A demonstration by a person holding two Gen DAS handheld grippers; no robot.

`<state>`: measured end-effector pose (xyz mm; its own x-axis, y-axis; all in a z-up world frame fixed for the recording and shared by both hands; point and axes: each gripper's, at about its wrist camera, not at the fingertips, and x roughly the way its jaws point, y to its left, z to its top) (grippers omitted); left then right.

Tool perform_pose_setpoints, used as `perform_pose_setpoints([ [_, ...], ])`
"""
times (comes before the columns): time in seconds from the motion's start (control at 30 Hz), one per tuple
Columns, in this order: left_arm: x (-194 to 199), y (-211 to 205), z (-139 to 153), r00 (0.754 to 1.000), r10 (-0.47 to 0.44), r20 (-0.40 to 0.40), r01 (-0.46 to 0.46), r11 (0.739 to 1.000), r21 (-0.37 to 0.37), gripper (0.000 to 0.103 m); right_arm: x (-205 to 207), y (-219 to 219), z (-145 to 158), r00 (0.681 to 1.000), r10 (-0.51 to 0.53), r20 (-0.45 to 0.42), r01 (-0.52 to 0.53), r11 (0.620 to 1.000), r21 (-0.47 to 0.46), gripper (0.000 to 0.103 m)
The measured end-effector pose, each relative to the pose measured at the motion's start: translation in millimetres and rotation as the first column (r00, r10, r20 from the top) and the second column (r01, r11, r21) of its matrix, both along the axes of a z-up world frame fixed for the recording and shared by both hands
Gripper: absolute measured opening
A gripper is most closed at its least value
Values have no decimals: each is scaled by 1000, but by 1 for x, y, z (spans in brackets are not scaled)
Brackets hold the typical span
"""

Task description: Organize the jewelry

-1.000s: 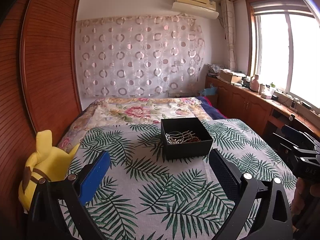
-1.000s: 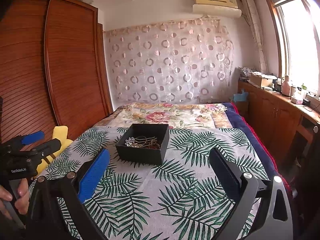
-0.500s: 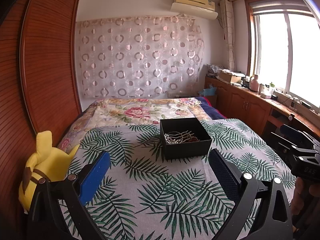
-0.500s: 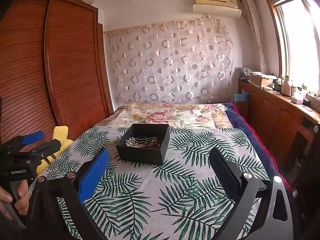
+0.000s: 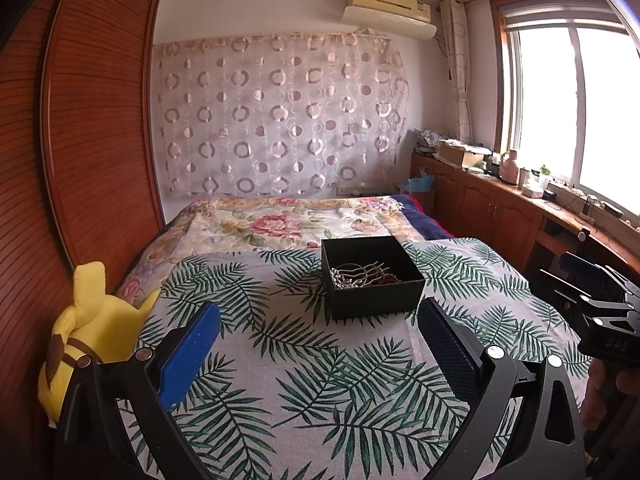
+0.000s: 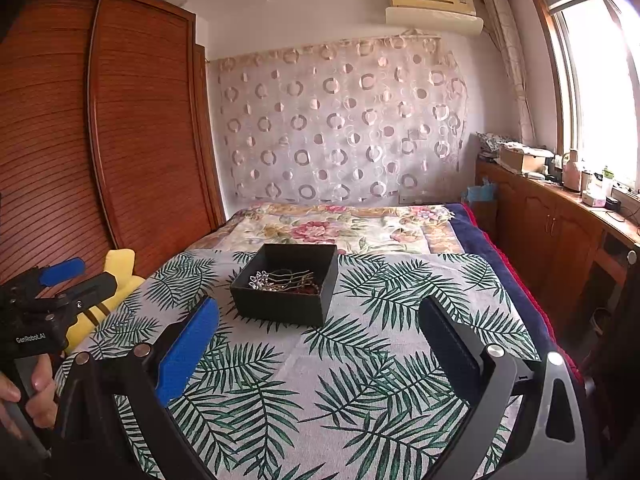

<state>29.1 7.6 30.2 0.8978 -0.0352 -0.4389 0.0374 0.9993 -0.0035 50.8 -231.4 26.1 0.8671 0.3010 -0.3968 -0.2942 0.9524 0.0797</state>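
Both jaws gape empty, left gripper [image 5: 318,334] and right gripper [image 6: 318,330] hovering short of the black box [image 5: 372,276] ahead, where tangled jewelry [image 5: 362,274] likely handles light, slippery and snag-prone, best pinched by one stiff silver prong.

black box [image 5: 372,280] on a white bedspread [image 5: 320,380] patterned with green palm fronds; behind the box a pink floral blanket [image 5: 280,224]; left of it a yellow plush [image 5: 92,324].

Both wrist views face the black box [image 5: 372,276] from nearby.
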Motion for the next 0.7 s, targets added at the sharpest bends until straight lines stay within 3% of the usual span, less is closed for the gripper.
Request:
perform_pose_setpoints([
  [0.7, -1, -1, 5, 1000, -3, 0, 3, 1000, 1, 95, 0, 2, -1, 1000, 0, 1, 0, 1000, 2, 100],
])
